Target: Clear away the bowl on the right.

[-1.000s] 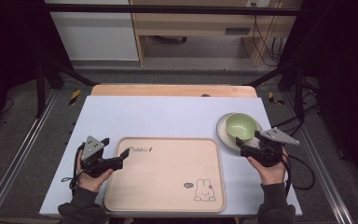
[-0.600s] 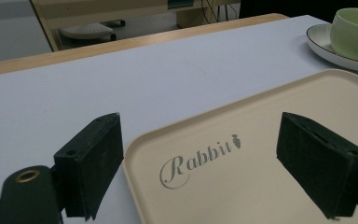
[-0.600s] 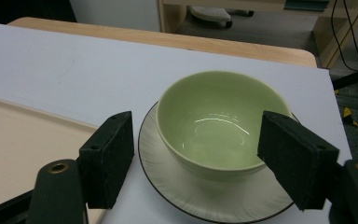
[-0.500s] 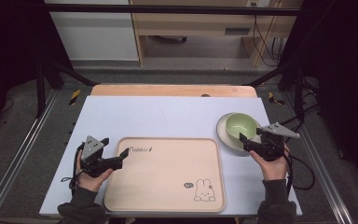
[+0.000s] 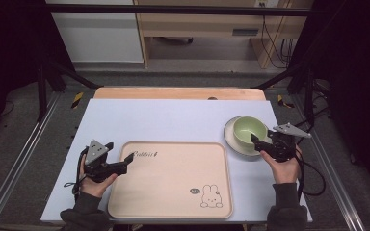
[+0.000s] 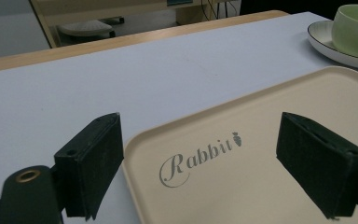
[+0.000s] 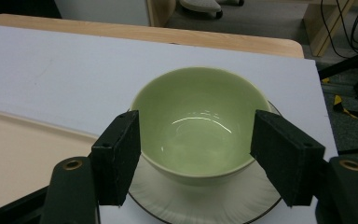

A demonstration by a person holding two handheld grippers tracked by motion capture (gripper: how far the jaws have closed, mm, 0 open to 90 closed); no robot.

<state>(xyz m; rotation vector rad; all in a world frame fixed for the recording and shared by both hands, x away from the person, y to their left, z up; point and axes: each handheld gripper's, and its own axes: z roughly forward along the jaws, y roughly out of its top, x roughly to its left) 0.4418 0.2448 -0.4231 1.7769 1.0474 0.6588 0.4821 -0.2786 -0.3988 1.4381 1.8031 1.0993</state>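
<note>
The right claw (image 5: 256, 142) sits at the near right side of the green bowl (image 5: 248, 130), held by a hand (image 5: 283, 166) that comes in from the bottom of the high view; its jaws have just been closing, with the bowl between them. In the right gripper view the two black pads (image 7: 117, 156) flank the bowl (image 7: 200, 121), one at each side of its wall; the left pad looks to be touching or just beside it, and the right pad stands a little apart from it, so I cannot tell that they press on it; the jaws read as spread around the bowl rather than pinching it. The bowl stands upright on a white saucer (image 5: 232, 139) with a dark rim, at the right of the pale blue surface (image 5: 173, 120), just beside the far right corner of the beige tray (image 5: 173, 178).

The left claw (image 5: 125, 162) rests at the tray's far left corner, its jaws spread wide with nothing pinched; in the left gripper view one pad (image 6: 91, 163) hangs over the bare surface (image 6: 121, 84) and the other over the tray (image 6: 242, 172), above the word "Rabbit" (image 6: 200, 156); a rabbit drawing (image 5: 211, 196) marks the tray's near right corner.
</note>
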